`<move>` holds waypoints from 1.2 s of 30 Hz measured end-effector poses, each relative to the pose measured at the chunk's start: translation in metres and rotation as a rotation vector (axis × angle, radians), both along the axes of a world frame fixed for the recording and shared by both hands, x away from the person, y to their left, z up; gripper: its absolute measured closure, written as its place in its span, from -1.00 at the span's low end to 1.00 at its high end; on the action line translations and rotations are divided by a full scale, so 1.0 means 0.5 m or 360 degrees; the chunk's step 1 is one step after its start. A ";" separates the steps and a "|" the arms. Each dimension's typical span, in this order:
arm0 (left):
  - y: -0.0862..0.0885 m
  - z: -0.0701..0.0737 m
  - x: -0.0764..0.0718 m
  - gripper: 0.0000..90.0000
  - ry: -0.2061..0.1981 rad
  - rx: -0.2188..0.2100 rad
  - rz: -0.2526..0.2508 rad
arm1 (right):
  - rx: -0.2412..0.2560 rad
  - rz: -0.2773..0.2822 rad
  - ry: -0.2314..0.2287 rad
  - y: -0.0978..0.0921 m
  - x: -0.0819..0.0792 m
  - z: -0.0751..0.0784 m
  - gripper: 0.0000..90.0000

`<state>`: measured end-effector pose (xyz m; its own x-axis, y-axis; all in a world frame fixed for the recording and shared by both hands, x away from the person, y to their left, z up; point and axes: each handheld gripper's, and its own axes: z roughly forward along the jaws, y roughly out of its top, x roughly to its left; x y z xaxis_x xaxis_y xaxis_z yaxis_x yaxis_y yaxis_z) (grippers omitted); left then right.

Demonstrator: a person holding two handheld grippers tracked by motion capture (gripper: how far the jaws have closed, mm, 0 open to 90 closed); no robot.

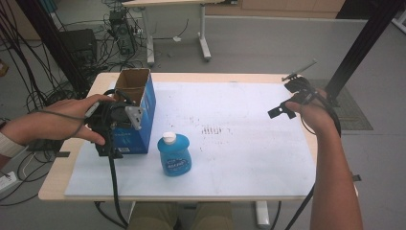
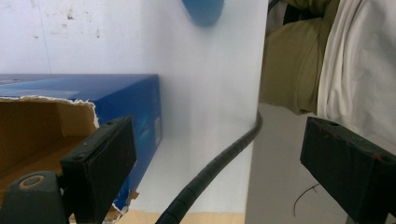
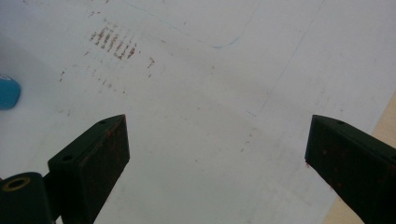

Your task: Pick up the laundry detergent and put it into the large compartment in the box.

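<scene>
A: While the left gripper [image 1: 115,125] is being held at the box [image 1: 139,112], what is being gripped?
B: Nothing. In the left gripper view its jaws are being kept wide apart; one jaw is sitting at the torn open edge of the box [image 2: 116,100], the other is hanging past the table edge. Whether the box is being touched cannot be told.
A: Box position?
B: It is standing upright, open top up, at the table's [image 1: 230,81] left side on the white sheet [image 1: 239,143].
A: Bottle?
B: The blue bottle [image 1: 175,154] is standing just beside the box, nearer the person, apart from both grippers.
A: Right gripper [image 1: 289,103]?
B: It is being held above the sheet's right edge, well apart from the bottle. Its jaws are spread wide, empty, over bare sheet [image 3: 210,107].
</scene>
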<state>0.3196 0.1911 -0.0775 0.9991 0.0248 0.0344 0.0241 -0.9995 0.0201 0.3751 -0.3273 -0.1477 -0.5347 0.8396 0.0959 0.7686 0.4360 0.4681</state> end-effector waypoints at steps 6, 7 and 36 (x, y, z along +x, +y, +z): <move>0.000 0.006 -0.006 -0.75 -0.0008 -0.0004 0.0021 | 0.0000 0.0003 -0.0006 0.000 -0.002 0.003 -0.86; 0.000 0.008 -0.007 -0.75 -0.0015 -0.0004 0.0014 | 0.0000 0.0004 -0.0007 0.001 -0.003 0.004 -0.86; 0.001 0.013 -0.004 -0.75 -0.0014 -0.0015 0.0034 | -0.0009 -0.0004 -0.0009 -0.002 -0.011 0.012 -0.86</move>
